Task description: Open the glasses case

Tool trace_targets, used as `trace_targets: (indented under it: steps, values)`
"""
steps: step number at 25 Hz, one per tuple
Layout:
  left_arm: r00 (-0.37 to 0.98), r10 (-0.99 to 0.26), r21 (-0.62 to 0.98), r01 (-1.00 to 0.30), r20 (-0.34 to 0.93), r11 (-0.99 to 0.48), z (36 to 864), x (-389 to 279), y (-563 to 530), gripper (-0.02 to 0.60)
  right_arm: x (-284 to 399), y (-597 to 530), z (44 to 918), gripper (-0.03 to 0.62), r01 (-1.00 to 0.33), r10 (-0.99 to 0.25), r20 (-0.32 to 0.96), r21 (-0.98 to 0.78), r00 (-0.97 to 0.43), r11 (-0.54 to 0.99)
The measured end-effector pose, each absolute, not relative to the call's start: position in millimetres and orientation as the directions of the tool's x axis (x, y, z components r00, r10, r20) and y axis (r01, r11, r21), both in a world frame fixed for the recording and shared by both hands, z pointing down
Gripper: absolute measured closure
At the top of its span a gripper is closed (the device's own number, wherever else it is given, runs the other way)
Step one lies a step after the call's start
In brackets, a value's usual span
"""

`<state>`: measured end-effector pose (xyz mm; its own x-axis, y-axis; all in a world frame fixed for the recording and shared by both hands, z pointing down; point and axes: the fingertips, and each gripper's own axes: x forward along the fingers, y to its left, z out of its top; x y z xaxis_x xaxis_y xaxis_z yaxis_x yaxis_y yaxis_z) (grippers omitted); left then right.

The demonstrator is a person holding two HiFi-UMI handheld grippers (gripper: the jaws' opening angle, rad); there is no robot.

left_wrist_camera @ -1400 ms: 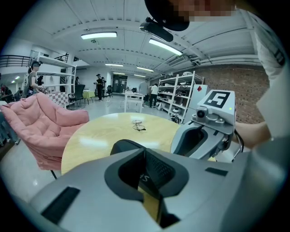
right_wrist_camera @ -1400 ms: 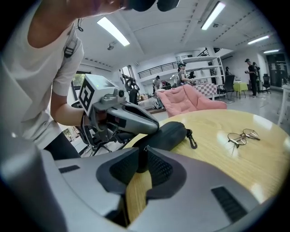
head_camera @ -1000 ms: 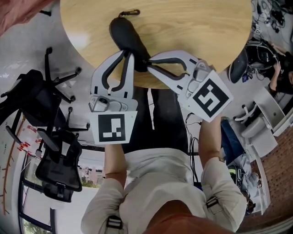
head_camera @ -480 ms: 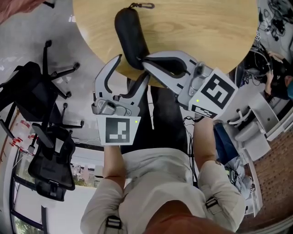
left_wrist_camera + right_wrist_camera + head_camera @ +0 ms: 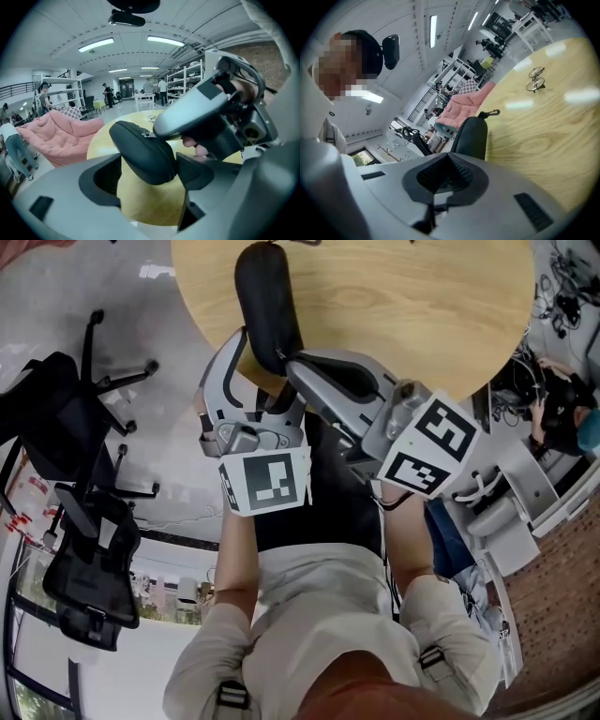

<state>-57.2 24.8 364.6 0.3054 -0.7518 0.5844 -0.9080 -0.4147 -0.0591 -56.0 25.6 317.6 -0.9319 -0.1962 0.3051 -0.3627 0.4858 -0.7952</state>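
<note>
Grey plastic jaws of your left gripper (image 5: 149,177) stood spread wide, having just been opening, with the near end of the black glasses case (image 5: 140,152) between them. The right-hand pad sat just beside the case and the other stood well clear. You held that gripper angled down over the table's near edge.

Your right gripper (image 5: 443,176) came in from the right, tilted over. Its jaws were pressed together, with the tips at the case's zipper (image 5: 146,135). Whether they pinched the pull could not be told.

The case stretched away from you at the near edge of the round wooden table (image 5: 403,306), and its far end carried a small clip (image 5: 492,112). 1 pair of glasses (image 5: 536,79) lay further out on the wood, well apart from the case.

To your left, 2 black office chairs (image 5: 89,559) stood on a pale floor. Beyond the table were a pink cushion (image 5: 56,136), white shelving (image 5: 187,77) and people standing far off under strip lights.
</note>
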Motion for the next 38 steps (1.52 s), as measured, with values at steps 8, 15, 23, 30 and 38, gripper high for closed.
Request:
trace_targets:
  steps: [8, 15, 23, 30, 38]
  values:
    - [0.377, -0.715, -0.077, -0.854, 0.589, -0.514, 359, -50, 33, 0.239, -39, 19, 320, 0.574, -0.432, -0.23, 0.366, -0.775, -0.902, 0.462]
    - [0.471, -0.666, -0.023, -0.806, 0.578, -0.591, 344, -49, 37, 0.25, -43, 19, 297, 0.565, -0.433, -0.234, 0.412, -0.501, -0.881, 0.749]
    - [0.52, -0.636, 0.079, -0.805, 0.57, -0.588, 346, -61, 38, 0.252, -44, 30, 297, 0.471, -0.361, -0.208, 0.522, -0.21, -0.827, 0.908]
    - [0.529, -0.624, 0.09, -0.799, 0.575, -0.595, 345, -63, 38, 0.253, -51, 39, 314, 0.52, -0.077, -0.217, 0.669, 0.233, -0.711, 0.969]
    - [0.537, -0.617, 0.108, -0.797, 0.575, -0.594, 345, -66, 35, 0.253, -54, 36, 314, 0.477, 0.032, -0.268, 0.689, 0.39, -0.674, 0.92]
